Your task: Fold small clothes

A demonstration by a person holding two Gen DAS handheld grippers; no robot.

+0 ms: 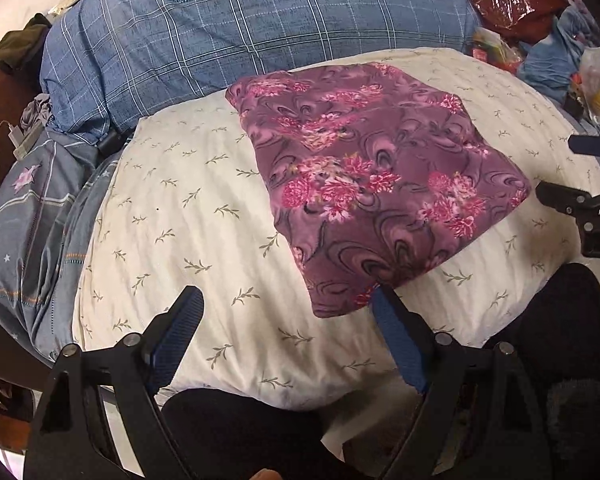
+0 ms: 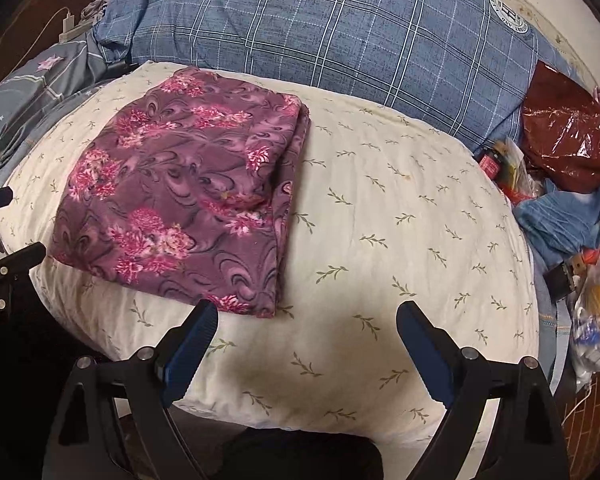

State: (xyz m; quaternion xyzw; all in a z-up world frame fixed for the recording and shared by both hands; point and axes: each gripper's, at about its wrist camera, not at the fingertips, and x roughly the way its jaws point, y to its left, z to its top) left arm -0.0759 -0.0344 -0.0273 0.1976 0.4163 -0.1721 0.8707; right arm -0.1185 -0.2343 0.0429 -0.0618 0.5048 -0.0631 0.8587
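Left claw (image 1: pixel 286 304) spread, empty, beside folded garment (image 1: pixel 376 184); right claw (image 2: pixel 306 320) spread too; laid flat on pillow (image 2: pixel 400 240), apparently folded.

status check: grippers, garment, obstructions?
Left gripper open, empty. Right gripper open, empty. Purple floral garment folded, flat on cream pillow. Nothing in the way.
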